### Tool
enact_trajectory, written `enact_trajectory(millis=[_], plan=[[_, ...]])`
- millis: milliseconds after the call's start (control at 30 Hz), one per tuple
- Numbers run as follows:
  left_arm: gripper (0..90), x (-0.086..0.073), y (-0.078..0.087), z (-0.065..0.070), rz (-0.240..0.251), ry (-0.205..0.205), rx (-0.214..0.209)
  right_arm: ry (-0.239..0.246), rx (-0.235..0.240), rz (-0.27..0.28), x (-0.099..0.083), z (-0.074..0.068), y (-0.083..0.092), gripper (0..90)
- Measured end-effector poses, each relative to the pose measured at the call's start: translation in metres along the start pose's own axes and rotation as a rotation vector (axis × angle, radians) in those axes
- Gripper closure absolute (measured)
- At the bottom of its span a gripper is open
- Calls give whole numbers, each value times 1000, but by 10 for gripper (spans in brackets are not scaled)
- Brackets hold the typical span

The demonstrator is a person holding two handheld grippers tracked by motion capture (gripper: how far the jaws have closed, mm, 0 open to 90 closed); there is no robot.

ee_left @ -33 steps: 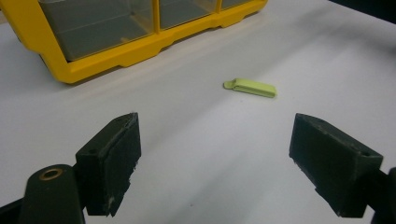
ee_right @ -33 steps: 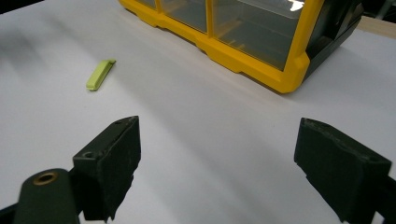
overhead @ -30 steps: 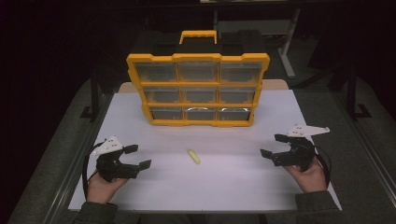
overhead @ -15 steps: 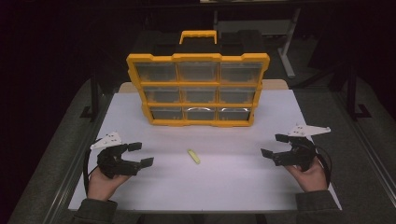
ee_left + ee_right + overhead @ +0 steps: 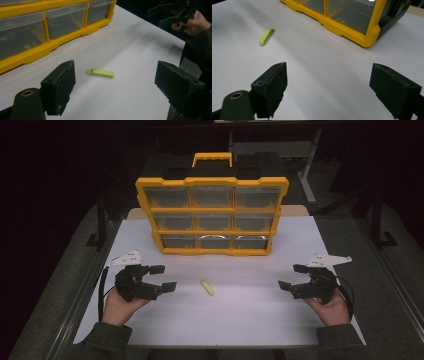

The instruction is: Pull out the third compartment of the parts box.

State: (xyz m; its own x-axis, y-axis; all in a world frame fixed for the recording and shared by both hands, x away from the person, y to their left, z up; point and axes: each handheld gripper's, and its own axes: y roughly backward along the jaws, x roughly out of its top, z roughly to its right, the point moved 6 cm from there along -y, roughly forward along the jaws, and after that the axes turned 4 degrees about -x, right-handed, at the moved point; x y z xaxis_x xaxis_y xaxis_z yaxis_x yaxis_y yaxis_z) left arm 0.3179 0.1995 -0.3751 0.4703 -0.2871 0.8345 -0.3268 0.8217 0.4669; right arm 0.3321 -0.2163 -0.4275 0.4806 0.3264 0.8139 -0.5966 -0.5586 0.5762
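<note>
Both released and empty: left gripper (image 5: 162, 277) near green clip (image 5: 207, 287), right gripper (image 5: 293, 276) well apart on white counter (image 5: 240, 320).

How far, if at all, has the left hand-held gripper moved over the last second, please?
Yes: the left hand-held gripper has shifted slightly forward, toward the yellow organizer, and a little toward the green piece.

The room is dim and the surroundings sink into black — only the white table top (image 5: 250, 315) catches light from above. Soft shadows trail the yellow organiser (image 5: 212, 215). The left gripper view shows motion blur; nearby black pads (image 5: 270, 88) look soft.
</note>
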Motion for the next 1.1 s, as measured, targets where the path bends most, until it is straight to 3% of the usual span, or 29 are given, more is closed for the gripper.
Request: enact_trajectory(millis=[67,133,367,600,667,833,1100], plan=[[184,7,-6,2,12,31,-43,-1,1,3,0,0,0,139],[224,10,-8,3,25,33,-51,1,4,8,1,0,0,139],[235,36,-26,10,39,53,-89,1,6,13,1,0,1,139],[253,55,-45,21,57,52,-110,6,6,16,3,-1,1,139],[252,64,-52,23,75,78,-114,9,7,19,4,-1,1,139],[253,82,-63,30,113,93,-144,12,7,26,6,-3,2,139],[304,107,-82,35,126,115,-154,17,8,27,6,-3,1,139]])
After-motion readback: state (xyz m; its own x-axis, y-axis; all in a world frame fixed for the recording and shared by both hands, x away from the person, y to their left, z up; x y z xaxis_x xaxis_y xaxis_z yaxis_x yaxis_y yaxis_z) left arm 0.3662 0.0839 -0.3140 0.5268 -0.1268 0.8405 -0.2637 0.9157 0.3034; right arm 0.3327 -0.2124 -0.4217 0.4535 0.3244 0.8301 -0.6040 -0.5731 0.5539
